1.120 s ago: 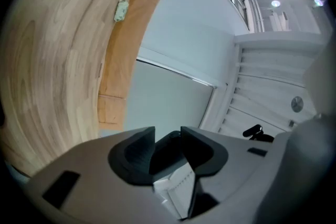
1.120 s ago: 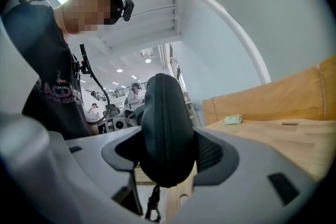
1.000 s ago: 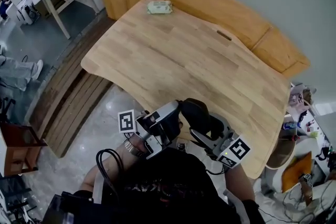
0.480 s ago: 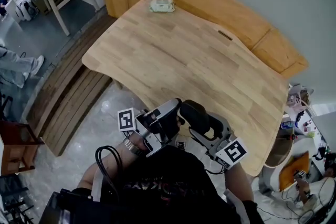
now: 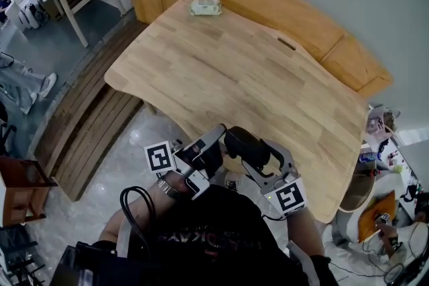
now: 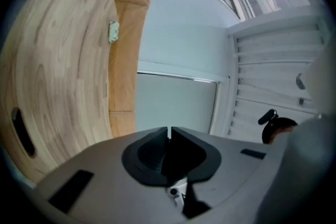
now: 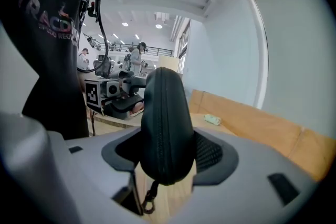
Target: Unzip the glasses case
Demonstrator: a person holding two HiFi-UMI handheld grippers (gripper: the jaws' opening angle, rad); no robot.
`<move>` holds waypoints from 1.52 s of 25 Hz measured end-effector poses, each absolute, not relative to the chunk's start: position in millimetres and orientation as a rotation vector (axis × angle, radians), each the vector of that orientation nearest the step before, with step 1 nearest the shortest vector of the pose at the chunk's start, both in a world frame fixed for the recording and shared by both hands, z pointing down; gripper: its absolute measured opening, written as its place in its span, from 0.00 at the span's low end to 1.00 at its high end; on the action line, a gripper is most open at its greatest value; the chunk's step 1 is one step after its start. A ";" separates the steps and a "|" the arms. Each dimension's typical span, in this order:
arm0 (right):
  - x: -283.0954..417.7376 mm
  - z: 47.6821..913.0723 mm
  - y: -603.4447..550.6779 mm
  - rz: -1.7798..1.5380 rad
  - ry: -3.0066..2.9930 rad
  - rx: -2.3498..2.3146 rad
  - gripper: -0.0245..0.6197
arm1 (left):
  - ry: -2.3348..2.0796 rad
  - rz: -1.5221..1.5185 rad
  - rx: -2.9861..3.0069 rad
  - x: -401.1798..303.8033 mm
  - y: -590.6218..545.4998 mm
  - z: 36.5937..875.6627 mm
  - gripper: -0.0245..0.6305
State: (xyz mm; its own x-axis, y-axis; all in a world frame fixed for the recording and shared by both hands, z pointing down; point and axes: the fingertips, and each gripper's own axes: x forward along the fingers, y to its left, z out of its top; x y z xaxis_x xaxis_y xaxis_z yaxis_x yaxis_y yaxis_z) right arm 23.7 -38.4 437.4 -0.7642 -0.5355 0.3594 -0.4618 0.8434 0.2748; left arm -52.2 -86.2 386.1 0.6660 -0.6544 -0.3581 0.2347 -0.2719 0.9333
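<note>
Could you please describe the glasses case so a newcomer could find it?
Start at the large wooden table; at its near edge, the right tongs clamp the glasses case. It is the only black, rounded, zipped pouch, with a pull dangling.

Bright, even light; fisheye warp at edges.
</note>
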 end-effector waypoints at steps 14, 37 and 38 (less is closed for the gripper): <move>22.0 462.4 -45.6 -0.115 -2.414 0.877 0.46 | -0.842 -0.502 2.179 -69.0 -87.6 395.0 0.06; 8.6 495.6 -64.1 -0.062 -2.174 0.877 0.46 | -1.083 0.026 2.669 -47.7 -72.1 404.0 0.06; 6.8 495.2 -64.7 -0.059 -2.172 0.877 0.46 | -1.075 0.039 2.679 -46.5 -71.1 404.4 0.06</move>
